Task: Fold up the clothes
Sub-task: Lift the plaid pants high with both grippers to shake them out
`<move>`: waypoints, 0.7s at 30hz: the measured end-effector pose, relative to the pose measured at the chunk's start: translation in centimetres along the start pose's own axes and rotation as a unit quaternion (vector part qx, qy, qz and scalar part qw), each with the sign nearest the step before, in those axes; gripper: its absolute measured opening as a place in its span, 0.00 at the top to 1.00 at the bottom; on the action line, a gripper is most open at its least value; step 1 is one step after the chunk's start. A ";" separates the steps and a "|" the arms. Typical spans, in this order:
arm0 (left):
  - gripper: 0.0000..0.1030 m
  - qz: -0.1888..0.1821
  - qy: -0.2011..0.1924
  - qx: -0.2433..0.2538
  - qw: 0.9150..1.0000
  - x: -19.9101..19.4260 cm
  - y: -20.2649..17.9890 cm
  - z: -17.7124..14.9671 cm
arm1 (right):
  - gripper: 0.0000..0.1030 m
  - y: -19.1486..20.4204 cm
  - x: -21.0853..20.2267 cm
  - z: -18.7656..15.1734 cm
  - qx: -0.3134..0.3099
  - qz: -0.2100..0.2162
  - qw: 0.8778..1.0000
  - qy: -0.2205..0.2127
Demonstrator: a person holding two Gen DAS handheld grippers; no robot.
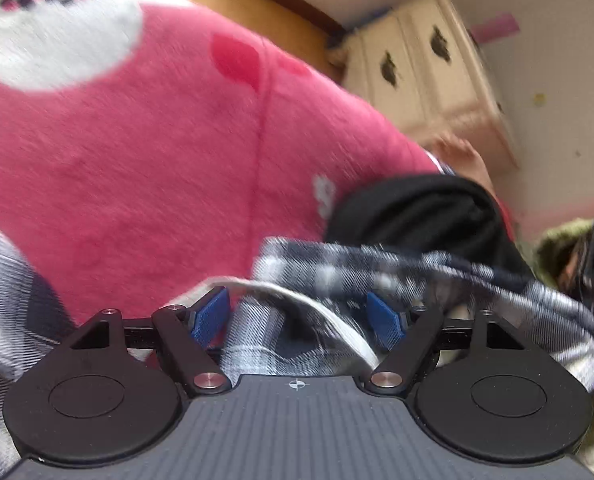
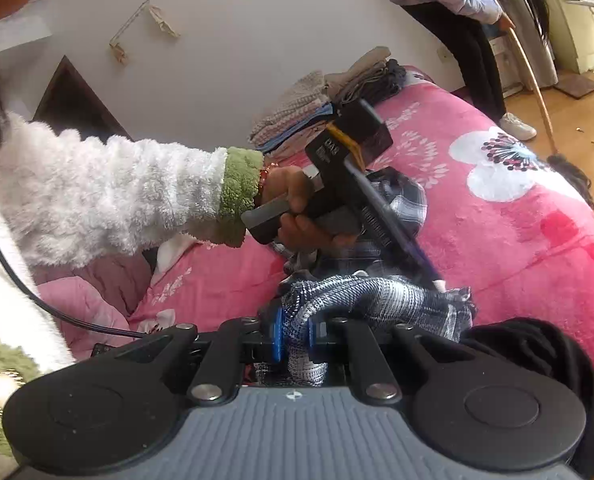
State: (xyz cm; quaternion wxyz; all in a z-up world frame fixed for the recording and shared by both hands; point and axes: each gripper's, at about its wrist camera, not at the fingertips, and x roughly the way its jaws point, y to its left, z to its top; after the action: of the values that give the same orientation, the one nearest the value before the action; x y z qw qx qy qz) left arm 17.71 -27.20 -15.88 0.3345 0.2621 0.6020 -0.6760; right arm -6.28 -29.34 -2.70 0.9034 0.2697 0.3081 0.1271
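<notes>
We hold a pair of tongs in each hand over a bed covered by a pink blanket [image 2: 497,216] with white flowers. Our right tongs [image 2: 295,334] are closed on a bunched fold of the plaid shirt [image 2: 377,300], the blue pads pressed against the cloth from both sides. The shirt trails from there across the blanket toward the far side, where our left tongs [image 1: 297,316] meet it. Seen from the left wrist, those tongs stand open, their blue pads [image 1: 211,316] well apart, with plaid cloth and a white edge lying loosely between them; the picture is blurred. In the right wrist view, a hand [image 2: 297,208] in a fluffy white sleeve [image 2: 109,188] with a green cuff holds the left tool above the shirt. A black garment [image 1: 417,212] lies just beside the shirt, on its right. A stack of folded clothes [image 2: 329,100] sits at the far edge of the bed by the wall. Another person [image 2: 457,12] stands on the wooden floor at the far right with a broom [image 2: 537,96].
</notes>
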 end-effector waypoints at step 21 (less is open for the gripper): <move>0.91 0.192 -0.275 -0.121 0.934 -9.0 -7.3 -8.1 | 0.88 0.5 -1.1 0.7 0.001 -0.056 0.998 -0.032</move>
State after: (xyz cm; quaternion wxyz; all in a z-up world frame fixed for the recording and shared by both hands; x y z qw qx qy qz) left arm 17.52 -17.60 -5.52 0.6398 0.1343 0.5022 -0.5661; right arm -6.73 -29.62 -1.47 0.9185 0.2565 0.2933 0.0676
